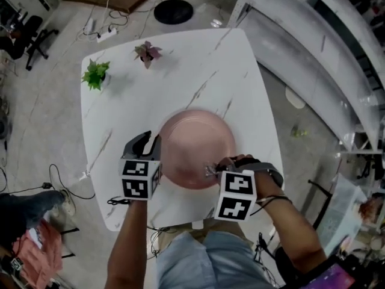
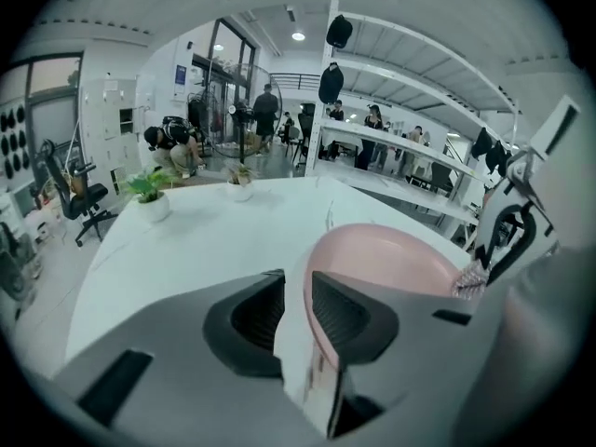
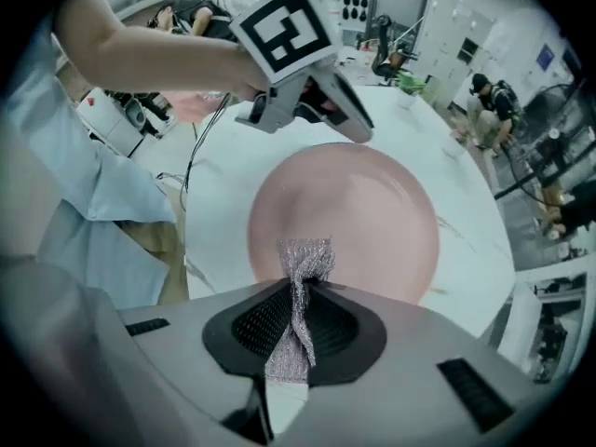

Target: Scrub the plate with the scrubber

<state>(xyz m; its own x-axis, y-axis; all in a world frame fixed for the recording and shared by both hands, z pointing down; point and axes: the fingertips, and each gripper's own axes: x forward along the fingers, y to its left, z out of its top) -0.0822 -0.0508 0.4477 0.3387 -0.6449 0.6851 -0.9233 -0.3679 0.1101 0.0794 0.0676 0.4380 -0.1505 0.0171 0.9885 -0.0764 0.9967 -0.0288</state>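
A pink plate [image 1: 197,146] lies on the white marble table [image 1: 180,77], toward its near edge. My left gripper [image 1: 155,147] is shut on the plate's left rim; in the left gripper view the rim [image 2: 312,319] runs between the jaws of the left gripper [image 2: 298,313]. My right gripper [image 1: 212,171] is shut on a silvery mesh scrubber [image 3: 303,266], which pokes out over the plate's [image 3: 363,208] near-right edge. Whether the scrubber touches the plate cannot be told. The left gripper [image 3: 343,124] shows at the plate's far side in the right gripper view.
Two small potted plants stand at the table's far left: a green one [image 1: 94,74] and a pink-leaved one [image 1: 146,53]. A black stand base [image 1: 173,11] and cables lie on the floor beyond. Metal shelving [image 1: 325,59] runs along the right.
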